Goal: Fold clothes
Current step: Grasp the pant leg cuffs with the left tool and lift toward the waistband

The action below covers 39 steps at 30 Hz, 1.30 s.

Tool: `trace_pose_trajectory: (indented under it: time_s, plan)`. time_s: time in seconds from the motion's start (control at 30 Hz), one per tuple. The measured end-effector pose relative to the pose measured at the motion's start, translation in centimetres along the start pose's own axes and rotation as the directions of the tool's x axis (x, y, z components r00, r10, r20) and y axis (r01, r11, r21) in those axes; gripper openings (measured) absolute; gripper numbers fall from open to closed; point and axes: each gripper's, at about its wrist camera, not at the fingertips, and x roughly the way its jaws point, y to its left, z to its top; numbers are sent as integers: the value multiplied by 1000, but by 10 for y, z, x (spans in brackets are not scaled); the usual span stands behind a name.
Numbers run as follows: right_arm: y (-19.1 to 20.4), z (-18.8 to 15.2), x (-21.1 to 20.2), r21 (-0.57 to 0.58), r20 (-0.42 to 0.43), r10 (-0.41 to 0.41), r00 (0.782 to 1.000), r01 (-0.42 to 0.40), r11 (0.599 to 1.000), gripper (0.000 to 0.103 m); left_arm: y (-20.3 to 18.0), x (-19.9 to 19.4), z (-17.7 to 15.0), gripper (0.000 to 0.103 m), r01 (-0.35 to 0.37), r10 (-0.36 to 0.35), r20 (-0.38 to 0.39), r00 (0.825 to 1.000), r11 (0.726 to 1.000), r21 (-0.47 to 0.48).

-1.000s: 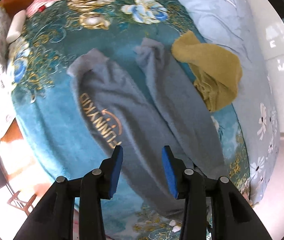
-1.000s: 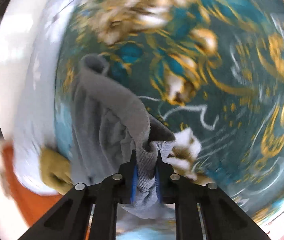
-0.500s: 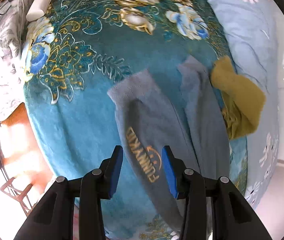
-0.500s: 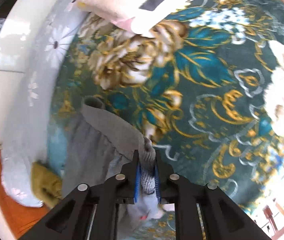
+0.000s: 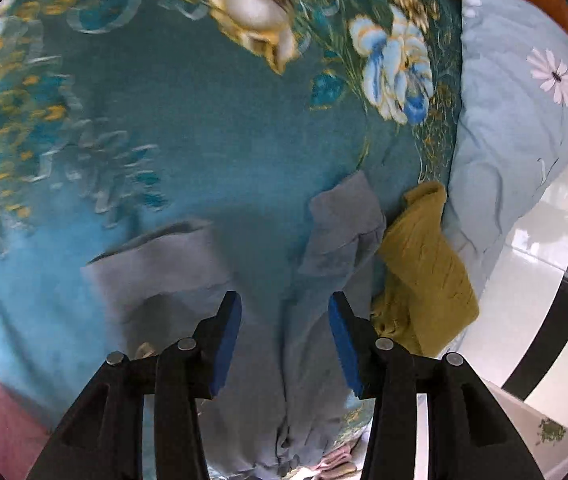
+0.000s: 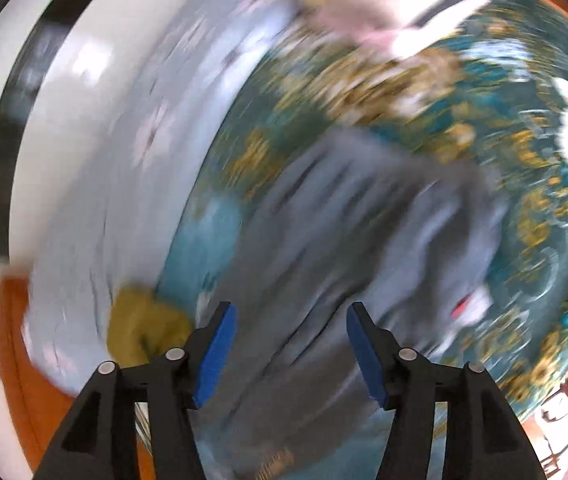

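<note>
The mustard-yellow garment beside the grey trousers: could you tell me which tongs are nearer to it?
Probably the left. The left tongs hover over the grey trousers, with the yellow garment just to their right. The right tongs, opening and empty, see it small, off left.

Left wrist view angled steeply down, close above teal floral bedspread [image 5: 212, 128], right wrist view likewise, heavily blurred, both sharing grey trousers [image 5: 324, 248], mustard garment [image 5: 424, 264], pale blue quilt [image 5: 516, 128] along bed edge

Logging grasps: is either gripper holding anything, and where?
Nothing held. The left gripper and right gripper jaws are opening, empty, above the grey fleece trousers.
</note>
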Motion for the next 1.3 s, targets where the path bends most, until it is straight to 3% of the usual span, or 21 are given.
trace_pose_trajectory:
  time_s: [0.13,0.23,0.4,0.53,0.63,0.67,0.77,0.83,0.9,0.97,1.03,1.13,1.3]
  plan:
    - [69,-46,41,-196,-154,-36,987,5,981,67,-15,36,16,47,-44,46,-43,998,998,34]
    - [101,-67,57,-304,-221,-85,972,14,952,67,-17,59,27,47,-15,15,-68,998,1000,-1]
    - [130,-75,61,-425,-230,-155,961,45,904,68,-23,87,45,48,57,-63,-86,994,996,-70]
    - [127,-70,69,-420,-229,-195,954,84,904,68,-31,105,49,47,65,-72,-114,991,996,-61]
    - [123,-68,75,-401,-241,-211,947,101,911,68,-38,111,49,20,93,-99,-133,986,994,-53]
    - [122,-68,78,-396,-247,-218,944,107,912,68,-43,110,49,12,83,-86,-131,988,996,-29]
    - [120,-70,85,-387,-259,-228,939,115,915,68,-71,87,52,10,88,-81,-57,995,989,119]
    - [120,-70,86,-388,-257,-226,940,114,914,68,-90,64,54,10,103,-106,3,994,967,233]
    - [120,-69,87,-391,-253,-225,941,113,913,68,-105,45,52,10,77,-106,61,992,928,364]
    - [116,-68,87,-382,-251,-223,942,115,917,68,-106,52,54,11,-39,0,88,996,897,440]
    - [113,-66,86,-370,-252,-219,943,115,922,68,-94,79,62,11,-136,128,47,991,898,418]
    - [106,-62,78,-360,-238,-214,947,119,925,68,-82,91,72,12,-149,151,20,988,931,333]
    - [83,-44,65,-279,-198,-186,962,126,952,68,-98,90,68,12,-173,173,31,984,915,364]
